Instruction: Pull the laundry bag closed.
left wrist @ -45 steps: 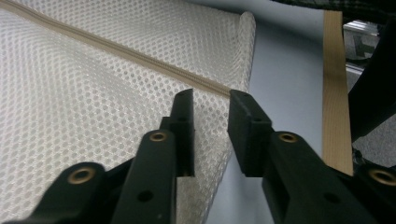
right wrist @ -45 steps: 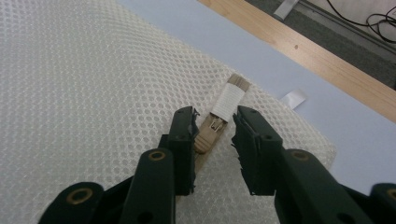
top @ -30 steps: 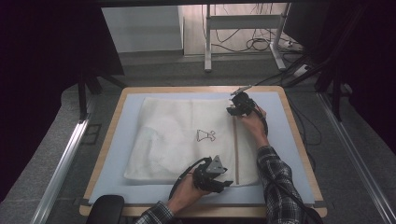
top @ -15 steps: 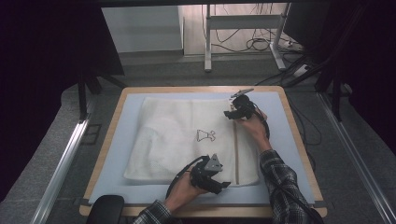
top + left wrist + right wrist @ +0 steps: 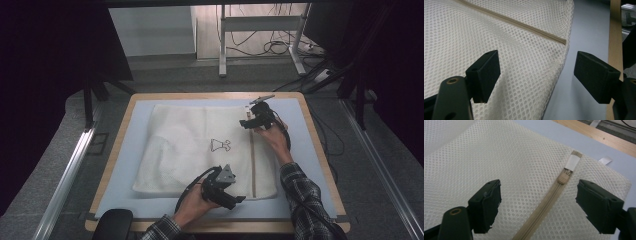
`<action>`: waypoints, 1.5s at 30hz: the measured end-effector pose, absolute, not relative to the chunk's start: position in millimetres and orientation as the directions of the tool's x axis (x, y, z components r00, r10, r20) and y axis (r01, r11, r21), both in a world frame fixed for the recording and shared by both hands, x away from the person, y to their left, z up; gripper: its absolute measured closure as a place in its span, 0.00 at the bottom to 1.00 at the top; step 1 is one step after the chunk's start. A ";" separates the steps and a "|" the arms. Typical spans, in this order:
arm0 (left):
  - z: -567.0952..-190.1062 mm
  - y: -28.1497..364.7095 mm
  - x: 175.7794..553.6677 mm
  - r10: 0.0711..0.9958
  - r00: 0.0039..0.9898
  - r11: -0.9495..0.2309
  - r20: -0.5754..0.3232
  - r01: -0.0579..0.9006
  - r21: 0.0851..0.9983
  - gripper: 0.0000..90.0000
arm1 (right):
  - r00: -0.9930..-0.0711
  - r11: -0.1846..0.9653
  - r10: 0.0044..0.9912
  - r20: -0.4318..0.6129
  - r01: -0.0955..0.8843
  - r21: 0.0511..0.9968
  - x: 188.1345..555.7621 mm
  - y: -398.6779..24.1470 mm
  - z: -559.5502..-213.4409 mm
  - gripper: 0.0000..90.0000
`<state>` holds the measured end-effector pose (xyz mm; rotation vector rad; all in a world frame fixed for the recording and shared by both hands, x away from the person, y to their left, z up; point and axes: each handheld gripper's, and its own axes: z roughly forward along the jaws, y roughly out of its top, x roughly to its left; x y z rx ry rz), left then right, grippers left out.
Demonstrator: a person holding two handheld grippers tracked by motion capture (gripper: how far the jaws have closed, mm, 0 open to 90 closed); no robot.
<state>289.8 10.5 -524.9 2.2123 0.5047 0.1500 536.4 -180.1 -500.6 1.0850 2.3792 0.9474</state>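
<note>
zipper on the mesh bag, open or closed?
Closed. In the right gripper view the zipper teeth are meshed up to the slider at its end on the mesh bag.

Mesh bag [image 5: 200, 150] lies on the mat [image 5: 125, 150]. Its zipper pull [image 5: 563, 179] lies ahead of the right gripper [image 5: 537, 202]. The bag's corner lies between the left gripper's [image 5: 536, 75] jaws.

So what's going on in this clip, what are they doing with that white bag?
A person works over a white mesh laundry bag lying flat on the blue mat. The right claw hovers open at the bag's far end, near the zipper slider. The left claw is open over the bag's near corner, where the zipper ends. Neither grips anything yet.
</note>
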 end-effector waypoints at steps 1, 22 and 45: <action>-524.2 11.6 289.9 0.408 0.910 -0.559 -0.070 0.310 0.769 0.23 | -0.639 0.474 0.769 -0.037 0.530 0.703 535.9 -180.1 -500.2 0.19; -519.0 24.4 285.5 0.425 0.904 -0.564 -0.049 0.306 0.767 0.12 | -0.662 0.451 0.749 0.036 0.548 0.704 518.1 -190.7 -488.2 0.03; -515.8 37.2 286.8 0.435 0.900 -0.583 -0.035 0.311 0.750 0.07 | -0.711 0.478 0.703 0.029 0.502 0.720 487.4 -177.4 -480.8 0.02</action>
